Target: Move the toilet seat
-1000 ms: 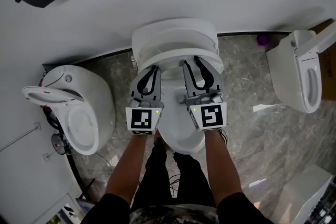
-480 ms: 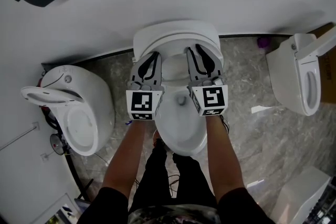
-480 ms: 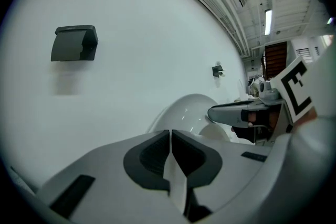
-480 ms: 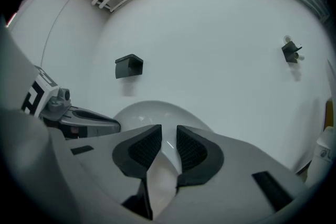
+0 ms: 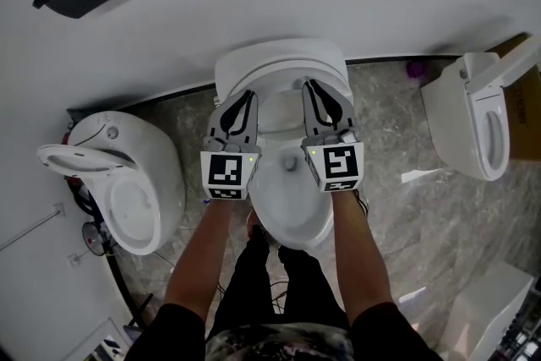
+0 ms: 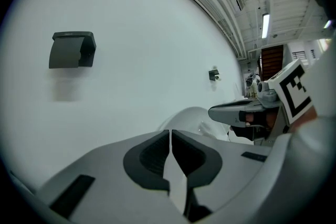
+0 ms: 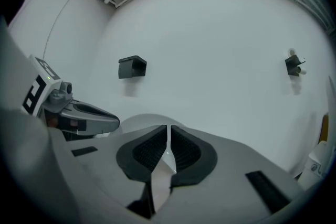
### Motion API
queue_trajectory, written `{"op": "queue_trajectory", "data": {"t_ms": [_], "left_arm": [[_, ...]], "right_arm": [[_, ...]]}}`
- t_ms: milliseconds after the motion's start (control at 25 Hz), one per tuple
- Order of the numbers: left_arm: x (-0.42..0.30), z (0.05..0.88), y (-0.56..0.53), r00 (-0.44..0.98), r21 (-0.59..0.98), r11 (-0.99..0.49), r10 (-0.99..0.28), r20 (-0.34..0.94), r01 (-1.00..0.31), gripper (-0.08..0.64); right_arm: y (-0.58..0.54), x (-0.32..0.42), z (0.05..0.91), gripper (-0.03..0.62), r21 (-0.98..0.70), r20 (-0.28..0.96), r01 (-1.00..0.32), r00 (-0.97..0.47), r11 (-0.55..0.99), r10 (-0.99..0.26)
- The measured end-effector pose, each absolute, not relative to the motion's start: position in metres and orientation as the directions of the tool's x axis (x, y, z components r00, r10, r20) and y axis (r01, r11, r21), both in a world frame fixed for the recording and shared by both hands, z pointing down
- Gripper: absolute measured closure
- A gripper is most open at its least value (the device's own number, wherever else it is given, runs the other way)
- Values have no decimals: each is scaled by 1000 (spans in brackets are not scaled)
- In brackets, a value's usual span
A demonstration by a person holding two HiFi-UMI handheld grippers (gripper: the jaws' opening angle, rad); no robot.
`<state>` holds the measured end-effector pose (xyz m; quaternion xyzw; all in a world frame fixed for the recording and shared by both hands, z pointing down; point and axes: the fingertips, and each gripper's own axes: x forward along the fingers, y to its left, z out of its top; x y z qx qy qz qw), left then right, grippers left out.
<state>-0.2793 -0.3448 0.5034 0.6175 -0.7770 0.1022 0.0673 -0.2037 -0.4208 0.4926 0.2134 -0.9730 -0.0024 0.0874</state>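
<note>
Seat (image 5: 279, 59) further up, long axis near-upright; L gripper (image 5: 243, 100) jaws together, R gripper's (image 5: 314, 89) just closed, empty.

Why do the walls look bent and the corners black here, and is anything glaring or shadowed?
Head view: the wide lens bows the skirting line into a curve; the light is even. Left gripper view: a black round rim, one glaring ceiling lamp, and a faint shadow under the wall box. Right gripper view: the same dark rim, and the wall box's soft shadow again.
</note>
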Motion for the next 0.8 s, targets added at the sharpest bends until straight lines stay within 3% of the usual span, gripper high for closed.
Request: {"op": "queue_trajectory", "data": {"t_ms": [80, 440, 800], "left_arm": [[-274, 487, -339, -216, -74, 204, -950, 225, -976, 526], [-236, 395, -301, -130, -42, 124, -972, 197, -991, 526], [-183, 282, -240, -40, -7, 40, -989, 140, -999, 526]], "right_arm": [[-415, -198, 473, 589, 52, 155, -421, -892, 905, -424], [-363, -168, 353, 589, 139, 23, -380, -922, 914, -387], [-293, -108, 264, 589, 87, 80, -396, -912, 914, -403]]}}
